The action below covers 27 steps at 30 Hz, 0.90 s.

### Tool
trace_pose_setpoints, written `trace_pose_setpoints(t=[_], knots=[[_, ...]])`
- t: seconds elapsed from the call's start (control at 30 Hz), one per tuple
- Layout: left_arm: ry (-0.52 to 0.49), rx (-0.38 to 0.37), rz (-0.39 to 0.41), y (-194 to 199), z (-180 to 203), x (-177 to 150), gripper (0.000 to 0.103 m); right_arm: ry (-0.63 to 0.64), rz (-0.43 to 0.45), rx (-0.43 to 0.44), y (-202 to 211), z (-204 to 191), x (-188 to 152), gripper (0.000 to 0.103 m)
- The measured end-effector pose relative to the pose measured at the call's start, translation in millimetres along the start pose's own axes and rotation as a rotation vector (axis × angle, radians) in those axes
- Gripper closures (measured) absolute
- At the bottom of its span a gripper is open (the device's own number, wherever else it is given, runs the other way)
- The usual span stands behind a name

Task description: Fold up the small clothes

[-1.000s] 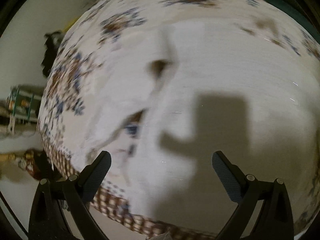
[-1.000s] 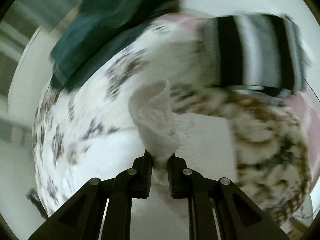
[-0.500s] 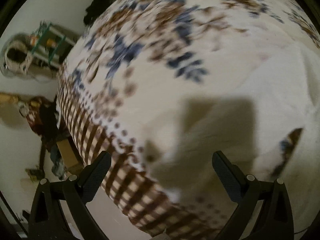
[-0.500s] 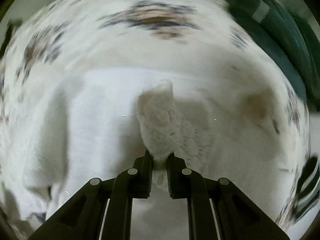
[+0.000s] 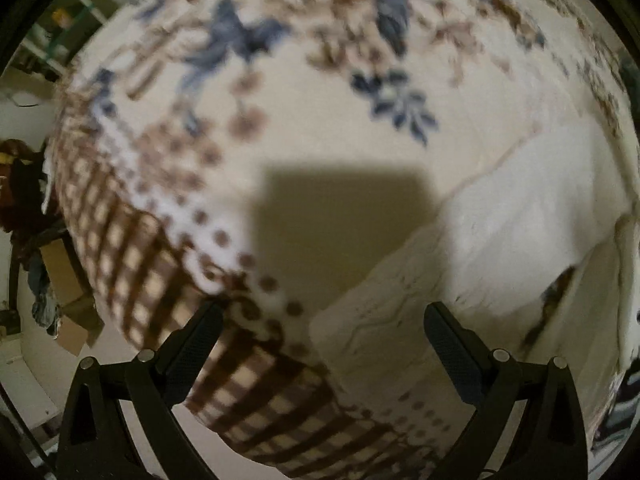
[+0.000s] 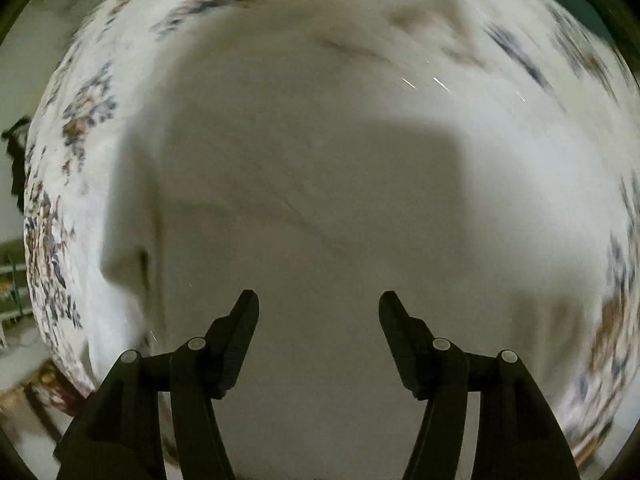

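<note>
- Left claw (image 5: 322, 344) stands spread wide, nothing between its fingers; the ribbed corner of the white garment (image 5: 500, 240) lies just ahead of it and toward its right finger, on the patterned bedspread (image 5: 280, 92)
- Right claw (image 6: 318, 332) is also spread apart and empty; it hangs over the broad flat of the white garment (image 6: 320, 208), which fills nearly everything ahead of it
- Whether either claw touches the cloth I cannot tell; both views are blurred
- Judged risk: the left claw is lined up half over the bedspread and half over the garment corner, so closing here could pinch the bedspread along with the knit and drag both
- Judged risk: the right claw sits over mid-fabric, away from any edge; a bite there would bunch the cloth into a peak and spoil whatever fold already lies flat
- A raised ridge of fabric (image 6: 132, 240) to the left of the right claw looks loose and could flop open if the garment is tugged
- Judged risk: the corner lies near the bed's edge under the left claw, so a careless pull toward that claw might slide it off
- Count: two claws, one white garment, one bedspread; a cardboard box (image 5: 64, 280) shows on the floor, far left of the left claw
</note>
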State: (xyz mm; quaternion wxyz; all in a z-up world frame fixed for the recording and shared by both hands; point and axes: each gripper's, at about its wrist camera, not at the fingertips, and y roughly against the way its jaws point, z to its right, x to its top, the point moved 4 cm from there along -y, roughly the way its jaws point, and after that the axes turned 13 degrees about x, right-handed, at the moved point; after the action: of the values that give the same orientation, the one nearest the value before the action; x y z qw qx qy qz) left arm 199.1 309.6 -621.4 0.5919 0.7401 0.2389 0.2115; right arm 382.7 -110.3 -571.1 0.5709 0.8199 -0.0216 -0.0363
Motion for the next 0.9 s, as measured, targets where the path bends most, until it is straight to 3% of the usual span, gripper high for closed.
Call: trace_pose_setpoints(t=[0.07, 0.1, 0.13, 0.2, 0.23, 0.4, 0.5, 0.57, 0.67, 0.7, 0.73, 0.77, 0.9], knots=[[-0.024, -0.028, -0.024, -17, 8, -5, 0.013, -0.072, -0.033, -0.018, 10, 29, -18, 0.039], [-0.022, -0.040, -0.036, -23, 10, -7, 0.031, -0.103, -0.048, -0.026, 10, 42, -23, 0.039], [-0.004, -0.071, -0.043, -28, 11, -7, 0.043, -0.127, -0.064, -0.030, 8, 50, -34, 0.039], [0.029, -0.107, -0.024, -24, 6, -5, 0.088, -0.159, -0.089, -0.041, 5, 65, -54, 0.039], [0.050, -0.156, -0.023, -18, 2, -2, 0.092, -0.165, -0.092, -0.045, 5, 71, -62, 0.039], [0.120, -0.166, 0.149, 31, -49, 34, 0.092, -0.151, -0.088, -0.041, -2, 73, -82, 0.039], [0.195, -0.151, 0.204, 35, -87, 61, 0.088, -0.128, -0.092, -0.019, -12, 60, -88, 0.039], [0.285, -0.198, 0.173, 26, -112, 76, 0.086, -0.125, -0.087, -0.006, -18, 52, -90, 0.039], [0.436, -0.239, 0.108, 7, -146, 70, 0.081, -0.140, -0.085, 0.027, -25, 42, -95, 0.039], [0.484, -0.261, 0.084, 0, -152, 65, 0.070, -0.144, -0.084, 0.037, -26, 39, -96, 0.038], [0.530, -0.289, 0.059, -2, -150, 54, 0.050, -0.144, -0.082, 0.043, -26, 38, -98, 0.035], [0.565, -0.315, 0.042, 0, -147, 48, 0.040, -0.144, -0.078, 0.048, -27, 36, -100, 0.032], [0.755, -0.531, -0.060, -24, -132, 16, 0.036, -0.171, -0.059, 0.056, -16, 54, -102, 0.029]])
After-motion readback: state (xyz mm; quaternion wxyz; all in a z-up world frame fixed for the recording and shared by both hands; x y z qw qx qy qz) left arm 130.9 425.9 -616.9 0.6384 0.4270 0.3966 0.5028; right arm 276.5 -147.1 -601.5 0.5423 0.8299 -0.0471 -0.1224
